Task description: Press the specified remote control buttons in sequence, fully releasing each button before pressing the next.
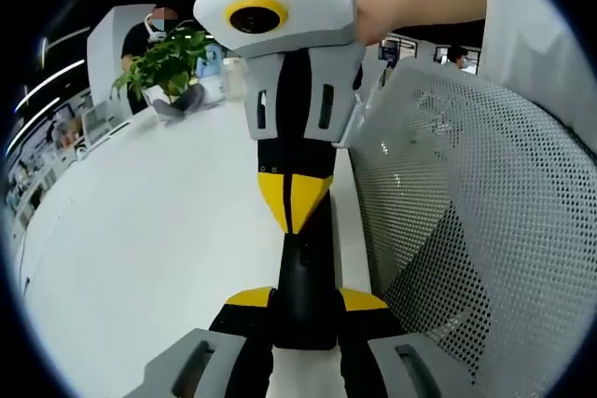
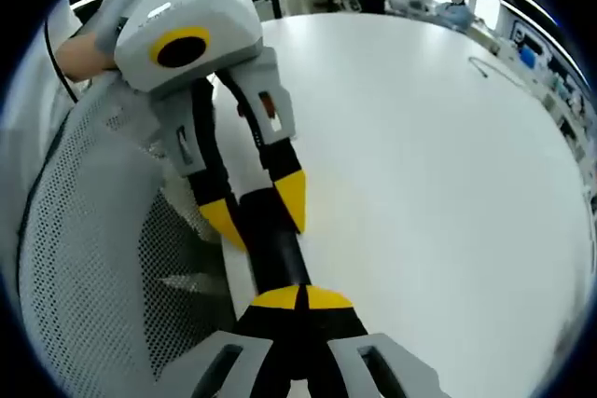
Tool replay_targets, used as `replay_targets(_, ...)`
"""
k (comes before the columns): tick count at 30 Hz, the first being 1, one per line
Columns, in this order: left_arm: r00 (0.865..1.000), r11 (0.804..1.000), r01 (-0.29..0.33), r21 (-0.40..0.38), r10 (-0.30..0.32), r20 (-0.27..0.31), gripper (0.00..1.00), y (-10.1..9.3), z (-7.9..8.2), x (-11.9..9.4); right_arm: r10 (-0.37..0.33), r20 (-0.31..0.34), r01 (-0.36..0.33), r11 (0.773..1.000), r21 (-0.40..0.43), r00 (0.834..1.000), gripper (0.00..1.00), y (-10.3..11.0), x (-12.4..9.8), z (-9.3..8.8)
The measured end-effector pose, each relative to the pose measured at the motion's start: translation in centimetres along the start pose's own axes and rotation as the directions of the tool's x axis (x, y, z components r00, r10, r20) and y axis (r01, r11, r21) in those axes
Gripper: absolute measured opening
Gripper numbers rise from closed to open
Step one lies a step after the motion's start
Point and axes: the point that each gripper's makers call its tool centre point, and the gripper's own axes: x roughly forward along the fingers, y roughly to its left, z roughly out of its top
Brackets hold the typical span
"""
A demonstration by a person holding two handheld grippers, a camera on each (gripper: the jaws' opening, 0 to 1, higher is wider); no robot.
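Left gripper [image 1: 306, 298] pinches remote [image 1: 303, 263] at 6 o'clock, right gripper [image 2: 298, 298] tips pressed together on its top; hard off-centre push could lever remote from pinch.

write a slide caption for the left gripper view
Left gripper holds a black remote over a white table while the closed right gripper points onto it.

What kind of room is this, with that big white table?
Probably an open-plan office or lab: a long white table, a mesh office chair, a potted plant, and people at desks with screens in the background.
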Motion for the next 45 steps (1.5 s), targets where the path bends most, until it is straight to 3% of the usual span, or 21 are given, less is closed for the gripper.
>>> replay_targets(9, 1.0, 1.0, -0.001, 0.001, 0.001, -0.002, 0.25, 0.0, 0.0, 0.0, 0.057, -0.072, -0.053, 0.997, 0.063, 0.996, 0.0, -0.3, 0.2, 0.1)
replay_targets(18, 1.0, 1.0, -0.001, 0.001, 0.001, -0.002, 0.24, 0.1, 0.0, 0.1, 0.017, -0.083, -0.013, 0.999, 0.048, 0.996, 0.0, -0.3, 0.4, 0.1)
replay_targets(21, 1.0, 1.0, -0.001, 0.001, 0.001, -0.002, 0.24, 0.1, 0.0, 0.1, -0.003, -0.063, 0.007, 0.999, 0.053, 0.998, 0.0, -0.4, 0.3, 0.0)
replay_targets(25, 1.0, 1.0, -0.002, 0.0, 0.002, -0.002, 0.24, 0.1, 0.0, 0.1, -0.052, 0.028, 0.049, 0.996, 0.076, 0.998, 0.0, -0.4, 0.2, 0.1)
replay_targets(28, 1.0, 1.0, -0.002, 0.0, 0.002, -0.002, 0.24, 0.1, 0.0, 0.1, -0.14, 0.095, 0.135, 0.989, 0.061, 0.986, 0.0, -0.4, 0.0, 0.1)
replay_targets(31, 1.0, 1.0, -0.001, 0.0, 0.001, -0.002, 0.25, 0.1, 0.0, 0.1, -0.189, 0.118, 0.187, 0.982, 0.026, 0.975, 0.0, 0.0, -0.2, 0.1)
replay_targets(36, 1.0, 1.0, 0.0, 0.001, 0.0, 0.0, 0.25, 0.0, 0.1, 0.1, -0.131, 0.155, 0.117, 0.989, 0.094, 0.979, 0.0, 1.6, 0.0, 0.7)
replay_targets(40, 1.0, 1.0, 0.001, 0.002, -0.001, 0.0, 0.25, 0.0, 0.1, 0.1, -0.14, 0.144, 0.132, 0.989, 0.062, 0.98, 0.0, 1.4, 0.0, 0.8)
replay_targets(44, 1.0, 1.0, 0.001, 0.002, -0.001, -0.001, 0.25, 0.0, 0.0, 0.0, -0.101, 0.14, 0.098, 0.995, 0.028, 0.985, 0.0, 2.3, 0.3, 1.1)
replay_targets(45, 1.0, 1.0, 0.003, 0.002, -0.003, 0.0, 0.25, 0.0, 0.1, 0.0, -0.109, 0.115, 0.113, 0.993, -0.032, 0.987, 0.0, 2.2, 0.4, 0.9)
